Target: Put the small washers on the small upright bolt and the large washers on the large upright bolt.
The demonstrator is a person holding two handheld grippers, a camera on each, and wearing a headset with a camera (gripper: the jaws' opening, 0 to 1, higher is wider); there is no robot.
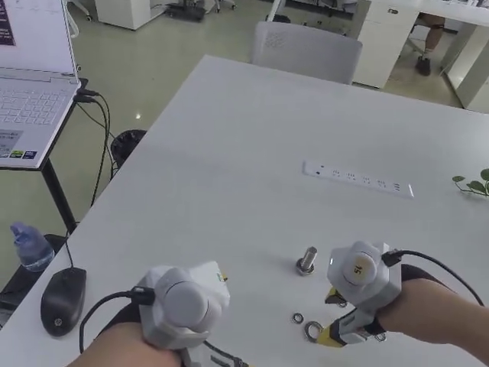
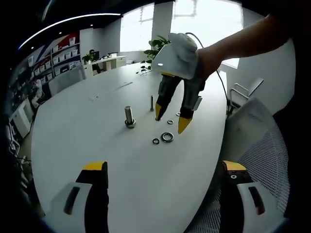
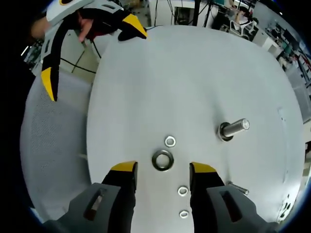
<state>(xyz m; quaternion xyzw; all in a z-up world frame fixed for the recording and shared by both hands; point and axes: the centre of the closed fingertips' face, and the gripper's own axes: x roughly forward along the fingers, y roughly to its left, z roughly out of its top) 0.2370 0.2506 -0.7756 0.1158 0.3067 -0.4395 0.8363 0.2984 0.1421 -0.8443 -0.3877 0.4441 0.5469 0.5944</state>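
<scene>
The large upright bolt (image 1: pixel 306 260) stands on the white table (image 1: pixel 229 168), and the thin small bolt (image 2: pixel 152 102) rises just beyond it. One large washer (image 3: pixel 163 160) and three small washers (image 3: pixel 170 141) lie flat near them. My right gripper (image 3: pixel 163 168) hovers open, its yellow tips straddling the large washer without touching it. It appears as the right gripper (image 2: pixel 170 123) pointing down over the washers (image 2: pixel 167 137). My left gripper (image 2: pixel 164 167) is held open and empty, well back from the bolts. In the head view the left gripper (image 1: pixel 187 306) sits at the near table edge.
A white power strip (image 1: pixel 357 178) lies farther back on the table. A laptop (image 1: pixel 30 99), a mouse (image 1: pixel 61 300) and a bottle (image 1: pixel 30 246) sit on a side stand to the left. A grey chair (image 1: pixel 306 50) stands at the far edge, and a plant (image 1: pixel 477 183) sits at the right.
</scene>
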